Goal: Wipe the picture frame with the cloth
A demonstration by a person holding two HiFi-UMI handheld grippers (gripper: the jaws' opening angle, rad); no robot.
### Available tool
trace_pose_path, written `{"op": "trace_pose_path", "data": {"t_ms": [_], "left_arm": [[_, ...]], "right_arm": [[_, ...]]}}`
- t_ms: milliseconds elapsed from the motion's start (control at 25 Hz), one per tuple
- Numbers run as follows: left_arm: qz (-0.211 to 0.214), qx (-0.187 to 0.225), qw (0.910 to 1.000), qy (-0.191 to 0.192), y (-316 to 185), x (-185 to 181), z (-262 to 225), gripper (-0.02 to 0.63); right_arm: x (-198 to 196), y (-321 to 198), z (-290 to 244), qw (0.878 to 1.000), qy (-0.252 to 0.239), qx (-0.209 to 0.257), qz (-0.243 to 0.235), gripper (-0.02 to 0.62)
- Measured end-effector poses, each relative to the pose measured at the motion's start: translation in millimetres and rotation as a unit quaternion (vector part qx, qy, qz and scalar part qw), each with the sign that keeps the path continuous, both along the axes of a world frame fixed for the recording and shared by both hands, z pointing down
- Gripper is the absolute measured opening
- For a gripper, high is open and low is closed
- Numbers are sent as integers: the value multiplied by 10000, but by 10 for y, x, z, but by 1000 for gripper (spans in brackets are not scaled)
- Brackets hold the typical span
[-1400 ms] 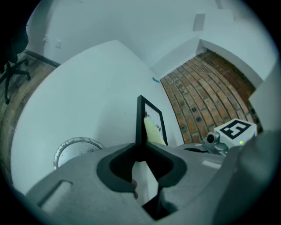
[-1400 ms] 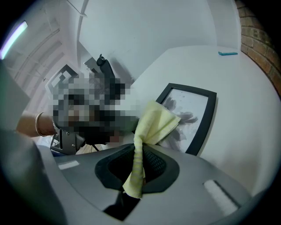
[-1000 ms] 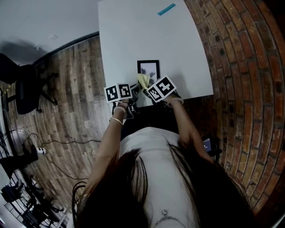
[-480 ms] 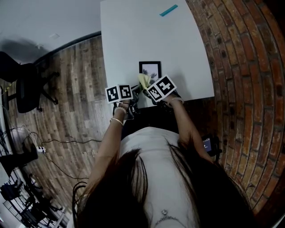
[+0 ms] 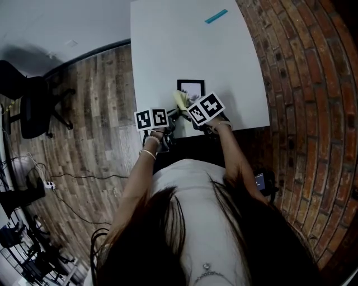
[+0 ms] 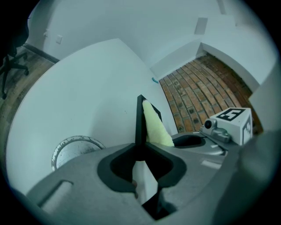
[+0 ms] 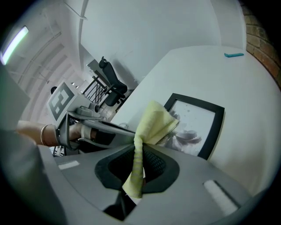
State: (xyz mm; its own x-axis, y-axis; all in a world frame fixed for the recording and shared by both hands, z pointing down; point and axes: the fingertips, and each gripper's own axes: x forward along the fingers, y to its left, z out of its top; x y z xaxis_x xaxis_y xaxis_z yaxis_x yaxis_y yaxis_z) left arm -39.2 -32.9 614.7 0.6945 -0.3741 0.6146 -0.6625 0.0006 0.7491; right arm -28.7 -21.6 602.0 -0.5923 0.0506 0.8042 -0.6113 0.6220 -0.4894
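We clamp picture frame (image 7: 195, 127) edge in left gripper (image 6: 142, 151), pinch cloth (image 7: 153, 121) in right gripper (image 7: 139, 154); we judge hard wiping could lever frame out of narrow hold.

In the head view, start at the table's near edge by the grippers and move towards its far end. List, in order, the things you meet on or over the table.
yellow cloth → picture frame → teal strip
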Motion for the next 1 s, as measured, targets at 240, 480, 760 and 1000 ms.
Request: {"op": "trace_pose_path", "data": {"t_ms": [240, 480, 760, 1000], "left_arm": [[12, 3, 10000, 2, -6, 7, -2, 67], [8, 18, 10000, -20, -16, 25, 6, 67], [-26, 15, 10000, -20, -5, -1, -9, 67], [-39, 21, 10000, -39, -8, -32, -11, 67]], "right_arm": [[-10, -70, -8, 9998, 84, 44, -148, 35], [2, -119, 11, 9997, 114, 58, -219, 35], [-29, -151, 9, 9996, 133, 71, -246, 35], [-76, -198, 4, 9996, 108, 83, -227, 35]]}}
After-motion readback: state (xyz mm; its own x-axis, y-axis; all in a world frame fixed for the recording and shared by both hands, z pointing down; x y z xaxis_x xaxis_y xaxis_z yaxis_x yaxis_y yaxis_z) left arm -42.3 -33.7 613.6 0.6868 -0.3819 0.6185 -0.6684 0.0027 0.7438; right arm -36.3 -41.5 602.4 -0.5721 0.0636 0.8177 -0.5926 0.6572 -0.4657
